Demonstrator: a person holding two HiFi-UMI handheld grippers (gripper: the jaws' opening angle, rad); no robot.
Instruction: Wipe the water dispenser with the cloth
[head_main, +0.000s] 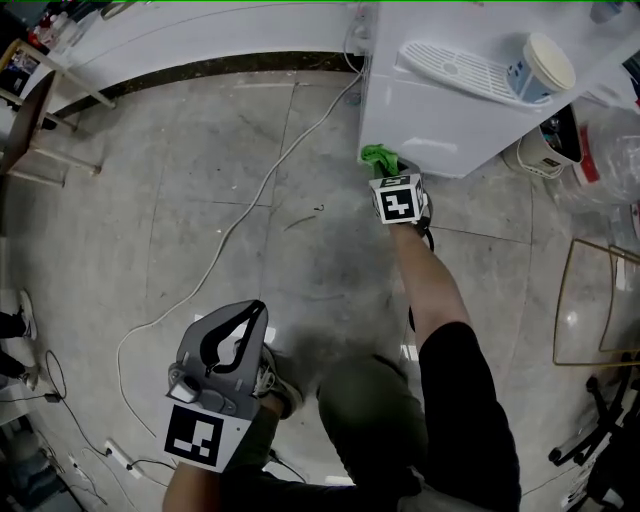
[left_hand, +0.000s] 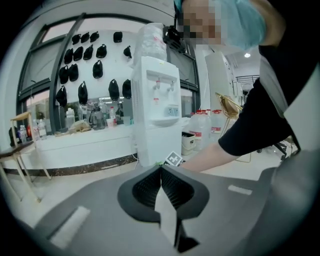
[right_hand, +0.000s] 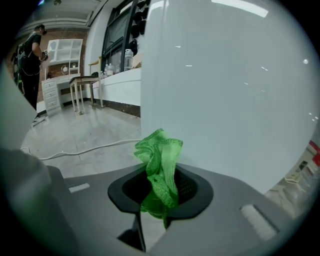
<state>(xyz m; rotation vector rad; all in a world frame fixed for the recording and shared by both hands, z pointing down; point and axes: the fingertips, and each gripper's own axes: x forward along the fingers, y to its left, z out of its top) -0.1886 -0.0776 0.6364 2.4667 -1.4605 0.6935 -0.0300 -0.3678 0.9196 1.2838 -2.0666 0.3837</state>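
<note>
The white water dispenser (head_main: 440, 120) stands at the upper right of the head view, its grey drip tray (head_main: 458, 68) facing up. My right gripper (head_main: 392, 172) is shut on a bunched green cloth (head_main: 380, 157), which is pressed against the dispenser's lower left corner near the floor. In the right gripper view the cloth (right_hand: 161, 165) sticks up from between the shut jaws, close to the dispenser's smooth white side (right_hand: 235, 90). My left gripper (head_main: 261, 306) hangs low at the lower left, far from the dispenser (left_hand: 156, 115). Its jaws meet with nothing between them.
A white cable (head_main: 250, 200) snakes over the grey tiled floor to a power strip (head_main: 122, 457). A white counter (head_main: 180, 35) runs along the far wall. Water bottles (head_main: 605, 150) and a gold wire frame (head_main: 600, 305) stand to the right of the dispenser.
</note>
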